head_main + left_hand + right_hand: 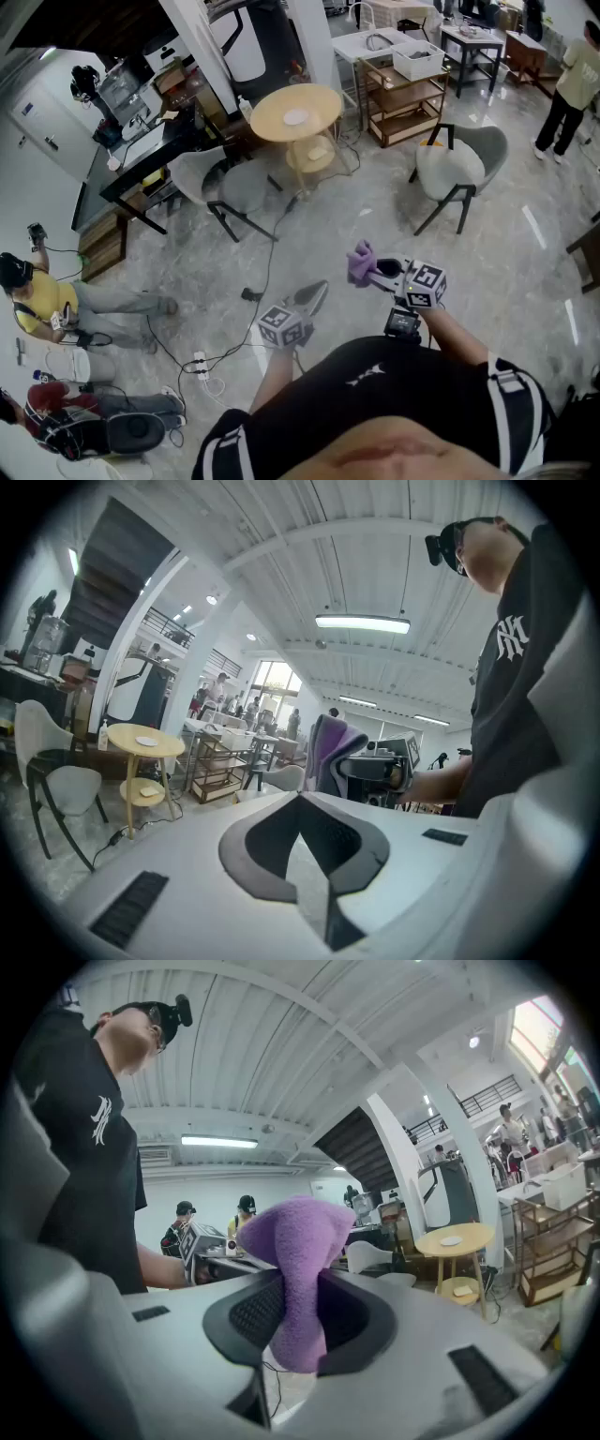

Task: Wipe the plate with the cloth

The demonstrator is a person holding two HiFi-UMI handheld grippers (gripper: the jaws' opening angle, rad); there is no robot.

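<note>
The purple cloth stood bunched between the jaws of your right hand-held gripper, which was clamped on it in the air in front of you. The white plate lay near the middle of the round worktop, well apart from the cloth. Your left hand-held gripper was closed on nothing, near the right one.
</note>
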